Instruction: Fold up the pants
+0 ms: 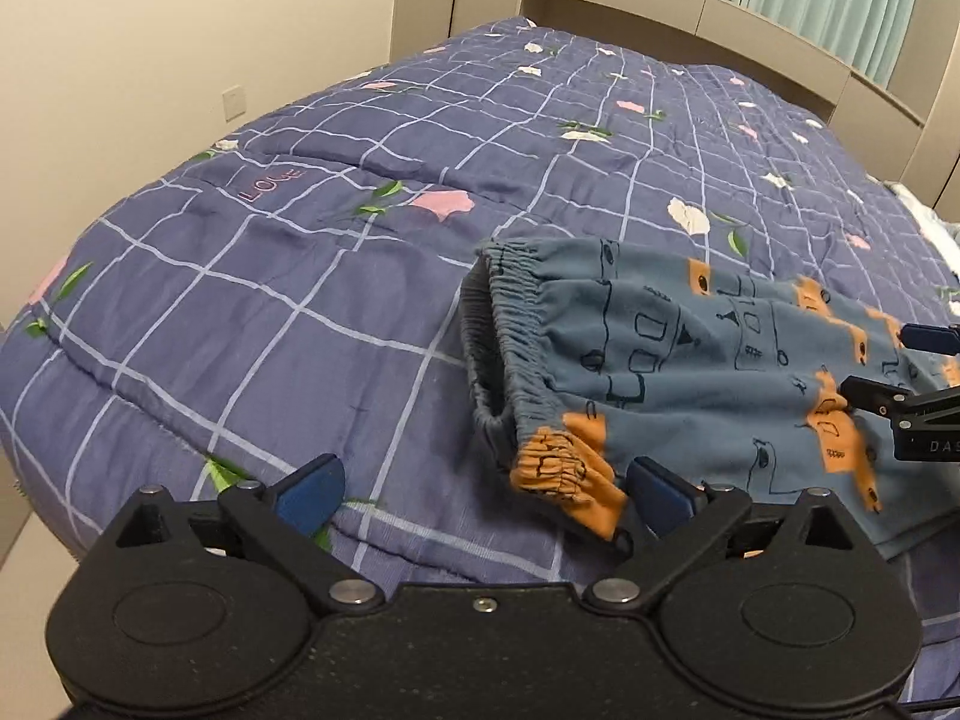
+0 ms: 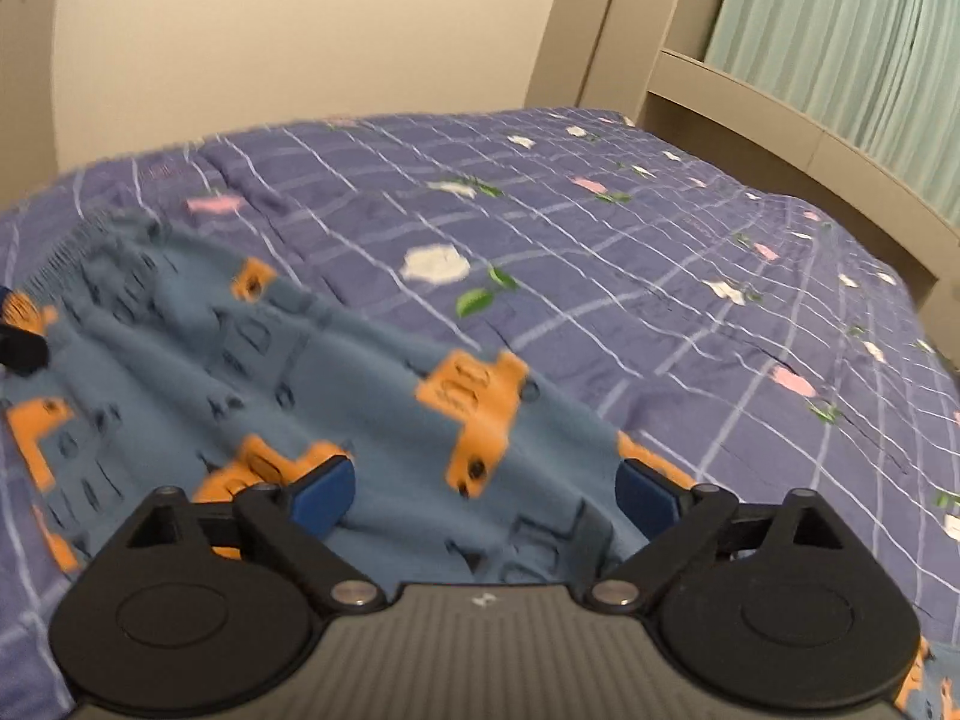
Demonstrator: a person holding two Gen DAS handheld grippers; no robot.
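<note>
- Blue pants (image 1: 690, 372) with orange patches lay on the purple checked quilt (image 1: 270, 300).
- Left gripper (image 1: 486, 489) gaped wide beside the waistband, holding nothing.
- Right gripper (image 2: 486, 495) gaped wide over the pants, gripping nothing.

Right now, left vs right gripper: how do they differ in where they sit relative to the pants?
The left gripper is at the waistband end, its right finger beside the orange corner, its left finger over the quilt. The right gripper is farther along the pants, both fingers over cloth. The left view is sharp, the right blurred. Both are open, gripping nothing.
</note>
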